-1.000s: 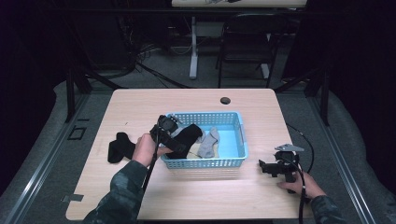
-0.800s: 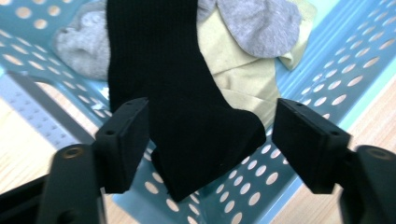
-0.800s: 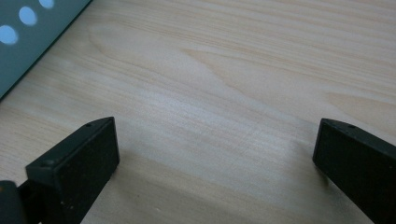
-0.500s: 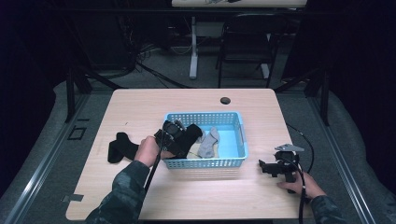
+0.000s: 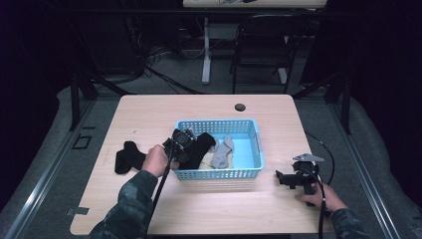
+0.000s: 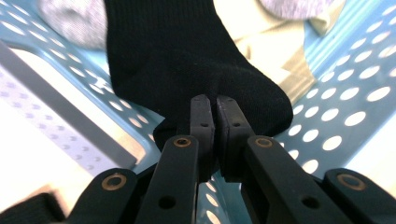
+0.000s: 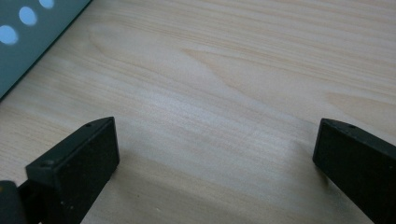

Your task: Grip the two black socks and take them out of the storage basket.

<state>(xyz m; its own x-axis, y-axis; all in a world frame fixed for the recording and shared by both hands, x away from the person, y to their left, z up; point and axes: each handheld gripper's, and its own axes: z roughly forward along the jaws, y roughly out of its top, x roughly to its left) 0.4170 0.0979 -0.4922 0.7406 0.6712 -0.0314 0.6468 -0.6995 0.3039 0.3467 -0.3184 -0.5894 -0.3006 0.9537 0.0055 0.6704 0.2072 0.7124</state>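
black sock draped over the near-left rim of the basket, its toe end pinched in our left gripper, whose jaws have just closed on the fabric. we judge the step in hand to be the grasp itself, a sock being taken out of the basket. the next move, as we read it, calls for a lift that clears the perforated wall without snagging, then a carry toward the other black sock lying on the worktop to the left. a grey sock lies deeper in the basket. our right gripper rests well apart at the right of the worktop, jaws wide and nothing between them. the left gripper view shows the pinch up close and a beige cloth under the socks; the high view gives the whole layout, the spare sock and both our hands.
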